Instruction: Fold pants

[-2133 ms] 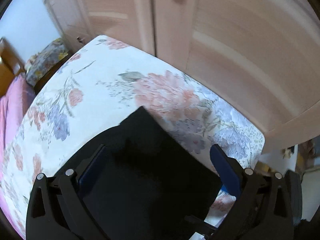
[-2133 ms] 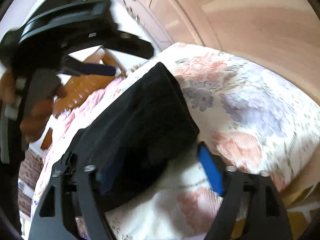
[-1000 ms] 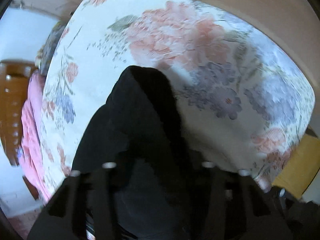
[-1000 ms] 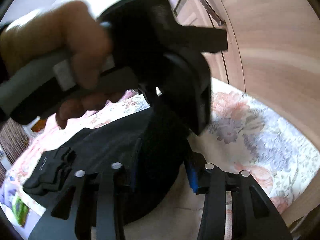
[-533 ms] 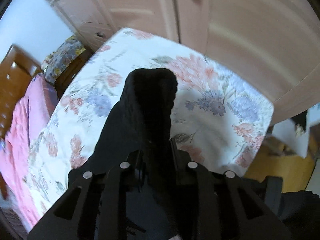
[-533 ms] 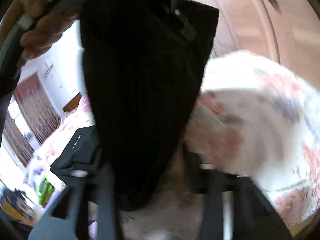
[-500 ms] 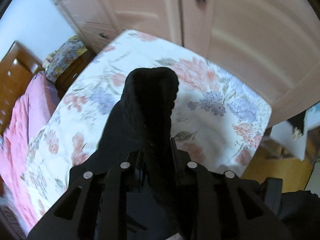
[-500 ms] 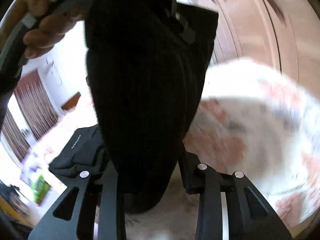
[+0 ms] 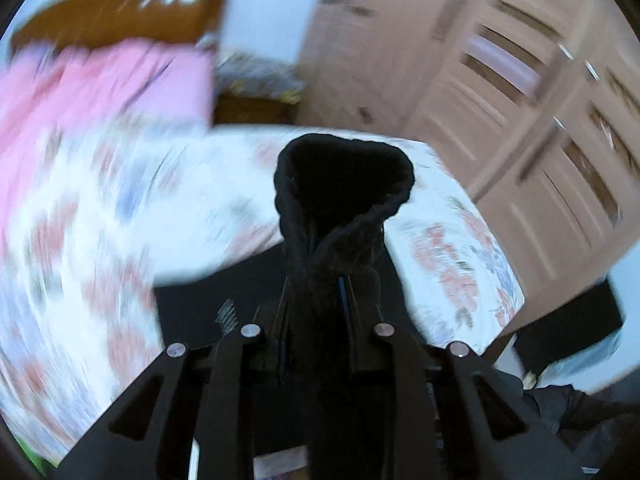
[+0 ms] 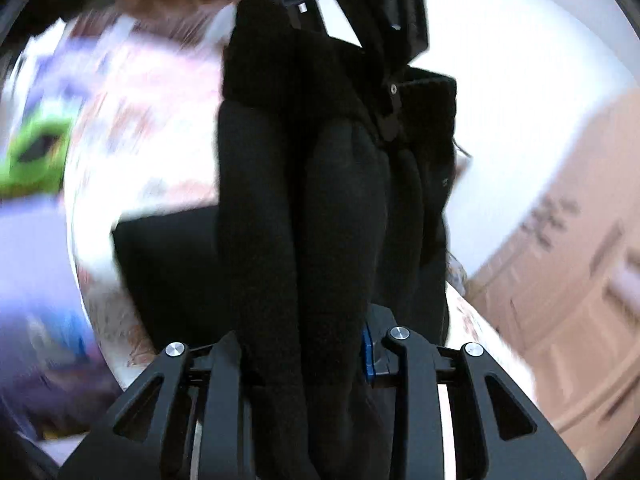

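Pants (image 9: 344,184), no legible label, clamped in left gripper (image 9: 316,296) and right gripper (image 10: 308,332).

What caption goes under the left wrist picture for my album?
Left gripper shut on bunched black pants, lifted above the flowery bed.

pants (image 9: 344,184) between both tongs, above bed (image 9: 452,248) | wardrobe (image 9: 520,112) right of bed
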`<state>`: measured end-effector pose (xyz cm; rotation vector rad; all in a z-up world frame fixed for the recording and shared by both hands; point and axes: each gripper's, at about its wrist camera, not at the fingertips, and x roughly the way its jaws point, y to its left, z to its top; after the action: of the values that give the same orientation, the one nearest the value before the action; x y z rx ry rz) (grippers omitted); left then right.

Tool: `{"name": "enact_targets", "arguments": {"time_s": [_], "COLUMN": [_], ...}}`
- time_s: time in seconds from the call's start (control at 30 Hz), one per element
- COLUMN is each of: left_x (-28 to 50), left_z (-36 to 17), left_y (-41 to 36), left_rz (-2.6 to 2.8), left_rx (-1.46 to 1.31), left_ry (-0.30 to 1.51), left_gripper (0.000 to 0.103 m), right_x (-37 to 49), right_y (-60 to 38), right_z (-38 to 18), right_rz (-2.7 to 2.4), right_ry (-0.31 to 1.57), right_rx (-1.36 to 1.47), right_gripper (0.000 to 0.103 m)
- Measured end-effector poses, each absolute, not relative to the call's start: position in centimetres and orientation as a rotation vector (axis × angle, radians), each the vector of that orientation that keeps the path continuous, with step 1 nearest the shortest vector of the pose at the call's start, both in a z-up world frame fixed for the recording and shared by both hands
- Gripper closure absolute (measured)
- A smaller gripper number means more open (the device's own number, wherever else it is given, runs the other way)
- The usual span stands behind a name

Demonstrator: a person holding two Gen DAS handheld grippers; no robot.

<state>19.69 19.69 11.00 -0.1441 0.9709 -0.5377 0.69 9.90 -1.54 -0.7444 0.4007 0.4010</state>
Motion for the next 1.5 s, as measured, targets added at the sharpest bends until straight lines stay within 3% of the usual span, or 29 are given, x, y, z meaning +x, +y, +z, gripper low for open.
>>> {"name": "enact_targets", "arguments": {"time_s": [0.17, 0.37, 0.43, 0.5, 0.53, 0.57, 0.6, 0.63, 0.67, 0.73, 0.87, 1.07, 1.17, 1.23, 1.37, 1.5], "left_x": [20.2, 19.4, 19.2, 18.7, 18.2, 17.5, 16.7, 15.8, 14.9, 13.7, 14.6, 19.9, 20.4, 18.3, 16.3, 15.7], "left_z": [-1.8, -3.0, -3.1, -2.7, -2.3, -1.4, -0.4, 0.7, 2.1, 4.4, 6.4, 4.0, 0.3, 0.1, 0.3, -0.2], "left_y": [26.7, 28.4, 28.8, 29.5, 29.7, 30.3, 30.7, 30.7, 30.3, 28.3, 23.0, 15.1, 15.7, 17.0, 19.1, 19.3], "left_rz": [-0.567, -0.64, -0.603, -0.527, -0.48, -0.416, -0.365, -0.331, -0.325, -0.388, -0.515, -0.583, -0.497, -0.496, -0.476, -0.478], "left_rx": [-0.449, -0.577, -0.566, -0.538, -0.52, -0.502, -0.482, -0.457, -0.419, -0.37, -0.295, -0.219, -0.204, -0.217, -0.263, -0.251], "left_ry": [1.039, 0.938, 0.962, 0.971, 0.962, 0.936, 0.9, 0.86, 0.816, 0.762, 0.765, 0.943, 1.069, 1.04, 1.022, 1.008], "left_gripper": [0.079, 0.078, 0.072, 0.056, 0.049, 0.031, 0.022, 0.02, 0.018, 0.012, 0.009, 0.009, 0.015, 0.017, 0.019, 0.018], "right_x": [0.7, 0.7, -0.2, -0.6, -0.5, -0.5, -0.6, -0.8, -1.1, -1.4, 0.1, 3.4, 2.2, 2.3, 6.2, 15.5], "right_y": [11.6, 11.7, 12.1, 12.5, 12.0, 11.2, 9.8, 8.6, 7.2, 3.7, -0.7, -2.4, -1.7, -1.7, -4.9, -7.9], "right_z": [-5.8, -5.7, -5.8, -5.5, -4.7, -3.9, -2.6, -1.6, -0.6, 1.2, 1.7, -0.8, -1.9, -1.3, 1.6, 2.5], "right_rz": [0.407, 0.41, 0.409, 0.449, 0.485, 0.524, 0.6, 0.66, 0.717, 0.826, 0.712, 0.773, 0.777, 0.795, 0.848, 0.679], "right_ry": [0.458, 0.461, 0.455, 0.487, 0.514, 0.542, 0.574, 0.582, 0.574, 0.567, 0.569, 0.825, 0.801, 0.82, 0.828, 0.865], "right_rx": [-0.866, -0.903, -0.924, -0.894, -0.848, -0.785, -0.675, -0.586, -0.494, -0.304, -0.195, 0.008, -0.177, -0.179, 0.05, 0.204], "right_gripper": [0.074, 0.071, 0.067, 0.064, 0.06, 0.049, 0.028, 0.018, 0.012, 0.012, 0.012, 0.011, 0.01, 0.011, 0.011, 0.011]}}
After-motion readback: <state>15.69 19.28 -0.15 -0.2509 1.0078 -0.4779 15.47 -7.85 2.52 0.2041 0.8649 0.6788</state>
